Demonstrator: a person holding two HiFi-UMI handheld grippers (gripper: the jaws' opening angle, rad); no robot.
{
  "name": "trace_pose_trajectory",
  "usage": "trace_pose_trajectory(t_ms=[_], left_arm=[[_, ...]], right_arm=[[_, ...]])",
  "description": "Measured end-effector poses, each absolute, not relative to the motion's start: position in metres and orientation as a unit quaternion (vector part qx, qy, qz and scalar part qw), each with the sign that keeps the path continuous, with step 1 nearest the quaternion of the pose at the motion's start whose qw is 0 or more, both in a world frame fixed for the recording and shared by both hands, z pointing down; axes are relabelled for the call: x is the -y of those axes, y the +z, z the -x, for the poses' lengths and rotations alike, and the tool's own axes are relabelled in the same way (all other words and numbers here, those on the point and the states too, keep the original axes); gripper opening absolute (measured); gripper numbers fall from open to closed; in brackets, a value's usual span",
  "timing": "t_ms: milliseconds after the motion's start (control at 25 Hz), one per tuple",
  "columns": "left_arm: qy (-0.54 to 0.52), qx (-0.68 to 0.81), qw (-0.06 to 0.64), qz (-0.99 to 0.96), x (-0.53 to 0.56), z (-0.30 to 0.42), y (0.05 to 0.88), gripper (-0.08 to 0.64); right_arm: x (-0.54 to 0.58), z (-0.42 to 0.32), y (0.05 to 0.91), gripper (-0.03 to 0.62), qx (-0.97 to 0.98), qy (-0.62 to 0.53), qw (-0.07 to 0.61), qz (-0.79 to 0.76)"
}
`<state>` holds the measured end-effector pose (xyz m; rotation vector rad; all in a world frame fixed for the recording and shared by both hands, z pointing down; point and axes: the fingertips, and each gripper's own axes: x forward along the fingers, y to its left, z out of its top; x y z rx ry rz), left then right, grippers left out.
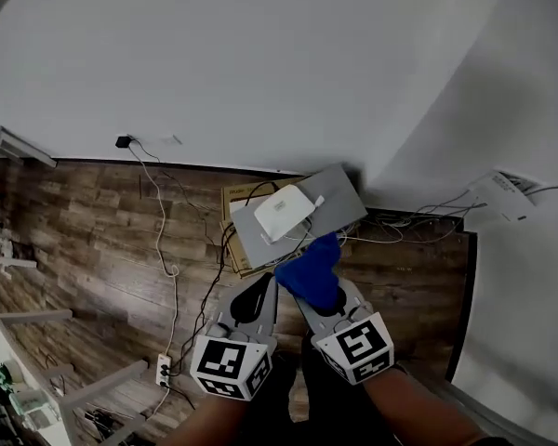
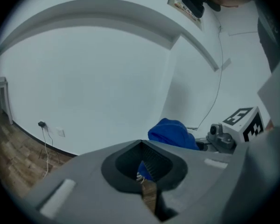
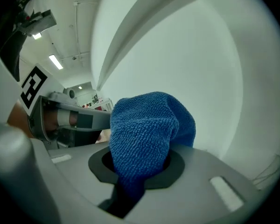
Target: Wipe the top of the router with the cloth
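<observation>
The right gripper (image 1: 309,284) pinched the bunched blue cloth (image 1: 312,269) between its jaws, just short of the white router (image 1: 283,213). The router lay on a grey panel (image 1: 339,198) over a cardboard box (image 1: 231,198), against the wall (image 1: 260,63) at the floor's (image 1: 93,240) far edge. The left gripper (image 1: 254,297) had its jaws pressed together, empty. Cables (image 1: 160,235) trailed left of the box, with open floor beyond.

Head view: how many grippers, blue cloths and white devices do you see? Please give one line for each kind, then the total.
Grippers: 2 (left gripper, right gripper)
Blue cloth: 1
White devices: 2 (router on the grey board, white box at the right)
Total: 5
</observation>
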<state>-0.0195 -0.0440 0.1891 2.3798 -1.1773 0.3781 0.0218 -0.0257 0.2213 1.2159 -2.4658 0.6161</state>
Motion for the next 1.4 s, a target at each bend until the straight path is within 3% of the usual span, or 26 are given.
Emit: trace_pose_trajectory(t_ms=[240, 440, 600, 800, 1240, 1400], left_arm=[[0.153, 0.455, 0.261, -0.837, 0.106, 0.032, 0.267, 0.0], [0.15, 0.447, 0.286, -0.835, 0.142, 0.049, 0.326, 0.0], [0.152, 0.427, 0.297, -0.84, 0.155, 0.048, 0.367, 0.0], [0.162, 0.417, 0.315, -0.837, 0.16, 0.062, 0.401, 0.0], [0.161, 0.41, 0.335, -0.833, 0.175, 0.079, 0.427, 0.0], [0.152, 0.415, 0.344, -0.829, 0.18, 0.085, 0.448, 0.0]], right_arm=[[0.094, -0.02, 0.315, 0.1, 0.858, 0.261, 0.186, -0.401], [0.118, -0.013, 0.377, 0.099, 0.837, 0.327, 0.157, -0.41], [0.124, -0.011, 0.428, 0.099, 0.833, 0.316, 0.198, -0.41], [0.145, -0.013, 0.484, 0.098, 0.813, 0.349, 0.198, -0.421], [0.183, 0.018, 0.557, 0.099, 0.827, 0.296, 0.304, -0.368], [0.209, 0.042, 0.569, 0.098, 0.843, 0.266, 0.311, -0.349]])
